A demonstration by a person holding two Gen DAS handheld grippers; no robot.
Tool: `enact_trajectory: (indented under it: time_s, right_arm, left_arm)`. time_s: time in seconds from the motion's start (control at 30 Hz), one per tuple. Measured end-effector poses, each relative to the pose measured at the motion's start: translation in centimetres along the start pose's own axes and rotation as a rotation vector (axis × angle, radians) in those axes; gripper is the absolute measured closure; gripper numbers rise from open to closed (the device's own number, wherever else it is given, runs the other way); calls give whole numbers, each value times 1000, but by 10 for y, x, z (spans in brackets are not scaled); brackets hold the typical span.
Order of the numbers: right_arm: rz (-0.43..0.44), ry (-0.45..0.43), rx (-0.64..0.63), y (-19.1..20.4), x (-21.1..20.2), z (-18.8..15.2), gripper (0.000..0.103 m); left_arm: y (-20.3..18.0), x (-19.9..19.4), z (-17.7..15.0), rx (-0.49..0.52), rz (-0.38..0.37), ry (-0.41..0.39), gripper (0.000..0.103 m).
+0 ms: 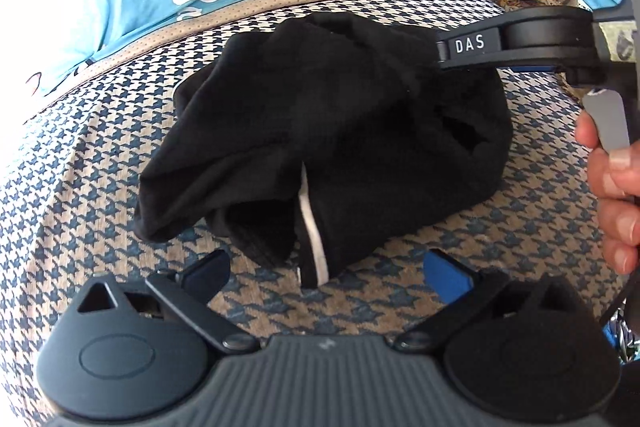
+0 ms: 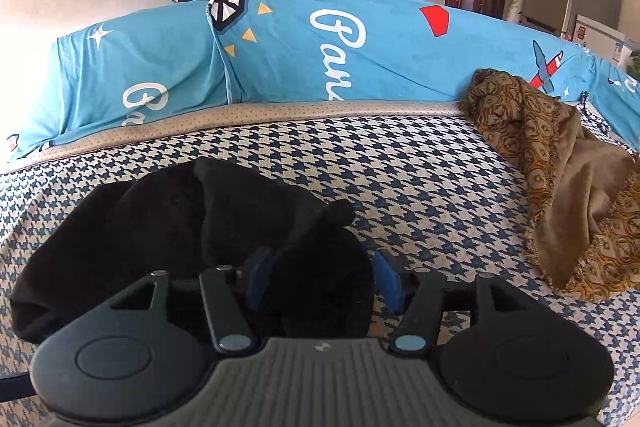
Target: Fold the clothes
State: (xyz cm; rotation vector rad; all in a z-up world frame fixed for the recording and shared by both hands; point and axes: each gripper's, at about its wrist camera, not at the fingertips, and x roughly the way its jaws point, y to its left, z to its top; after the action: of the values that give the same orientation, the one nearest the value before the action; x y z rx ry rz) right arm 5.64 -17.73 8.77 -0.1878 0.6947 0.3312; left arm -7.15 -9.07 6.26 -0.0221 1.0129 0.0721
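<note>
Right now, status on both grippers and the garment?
Left gripper open, empty. Right gripper open, black garment between its fingers, unpinched. Garment bunched, unfolded. Brown scarf lies apart.

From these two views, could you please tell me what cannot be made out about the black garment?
- Its type: bunched black garment, left wrist view; folds hide the shape.
- Its near edge, right wrist view: hidden behind the right tongs.
- Its far right corner, left wrist view: covered by the right tongs.
</note>
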Motion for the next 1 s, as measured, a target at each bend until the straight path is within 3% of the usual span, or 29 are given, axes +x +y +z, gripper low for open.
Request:
enact_trajectory:
  time_s: [1.0]
  right_arm:
    - [-165,16,-63,-54,1,-12,47]
  left_arm:
    - [-60,-14,-2,152,-163,-22,0]
